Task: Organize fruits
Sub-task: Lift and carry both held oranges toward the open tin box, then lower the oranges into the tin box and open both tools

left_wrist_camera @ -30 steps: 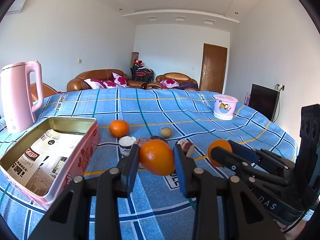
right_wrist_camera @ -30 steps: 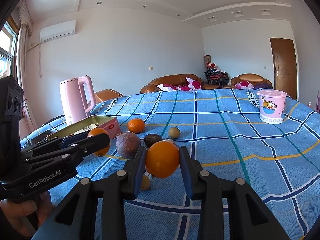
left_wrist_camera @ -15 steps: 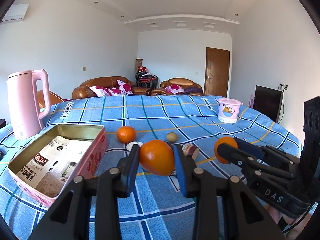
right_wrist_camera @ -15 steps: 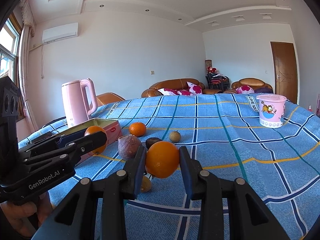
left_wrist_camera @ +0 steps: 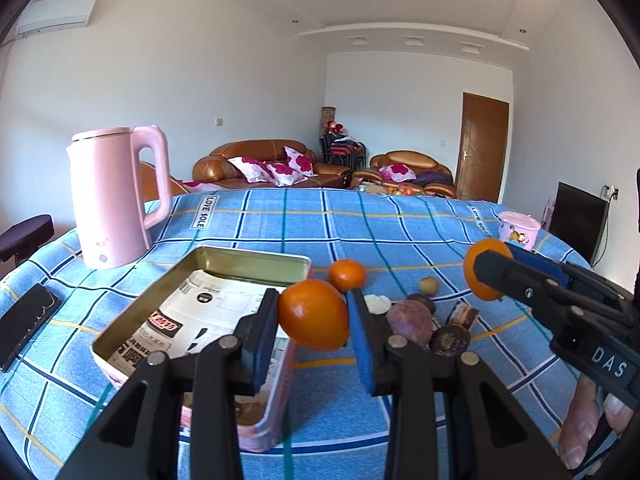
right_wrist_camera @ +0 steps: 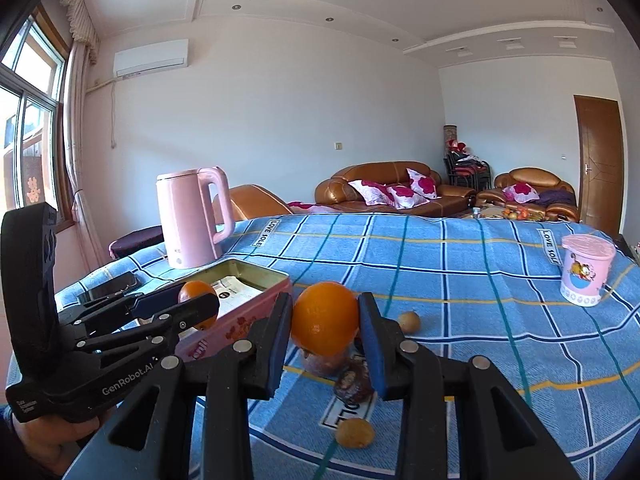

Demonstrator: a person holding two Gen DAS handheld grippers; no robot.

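Observation:
My left gripper (left_wrist_camera: 313, 312) is shut on an orange (left_wrist_camera: 313, 314) and holds it in the air by the right rim of the open pink tin (left_wrist_camera: 248, 258). Paper lines the tin's floor. My right gripper (right_wrist_camera: 325, 320) is shut on a second orange (right_wrist_camera: 325, 322), raised above the blue checked cloth (right_wrist_camera: 460, 280) to the right of the tin (right_wrist_camera: 256, 312). Each gripper also shows in the other's view, with its orange (left_wrist_camera: 482, 268) (right_wrist_camera: 196, 294) between the pads. A loose orange (left_wrist_camera: 347, 275) lies on the cloth behind the tin.
Small fruits lie on the cloth below the grippers: a purple one (left_wrist_camera: 408, 318), a dark one (right_wrist_camera: 354, 386), a yellowish one (right_wrist_camera: 355, 433) and a pale round one (right_wrist_camera: 409, 322). A pink kettle (left_wrist_camera: 112, 200) stands at the far left, a phone (left_wrist_camera: 24, 324) near the left edge, a pink cup (right_wrist_camera: 586, 276) at the far right.
Both grippers have risen and swung left towards the tin, each still gripping its orange. The tin now sits nearer the middle of both views.

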